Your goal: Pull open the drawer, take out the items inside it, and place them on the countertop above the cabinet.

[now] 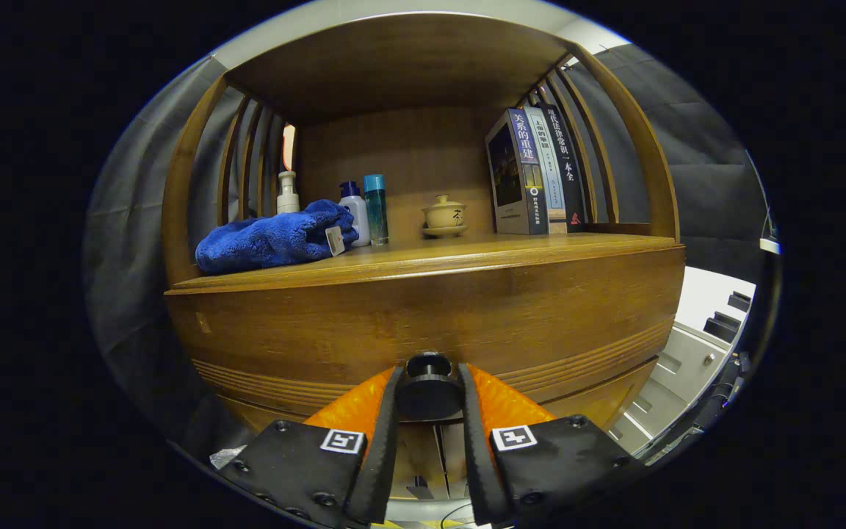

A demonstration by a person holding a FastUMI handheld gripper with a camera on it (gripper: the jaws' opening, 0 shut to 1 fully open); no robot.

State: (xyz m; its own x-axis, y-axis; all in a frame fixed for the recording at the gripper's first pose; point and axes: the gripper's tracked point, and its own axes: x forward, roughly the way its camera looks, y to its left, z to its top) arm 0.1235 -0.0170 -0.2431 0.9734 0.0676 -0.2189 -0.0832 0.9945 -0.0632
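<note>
The gripper (429, 397) has screwed plates with square black-and-white markers behind its ribbed fingers (382, 441).

— Any writing to read?
— On the book spines at the far right of the shelf. The left book (520, 173) says 关系的重建; the right book (567, 165) ends in 法律常识一本全.
— The middle book (548, 176)?
— Too small to read. The lidded cup (445, 213) bears a dark character I can't make out.
— Near us?
— Square coded markers on the gripper (429, 371), whose fingers press both sides of the drawer knob (429, 397).
</note>
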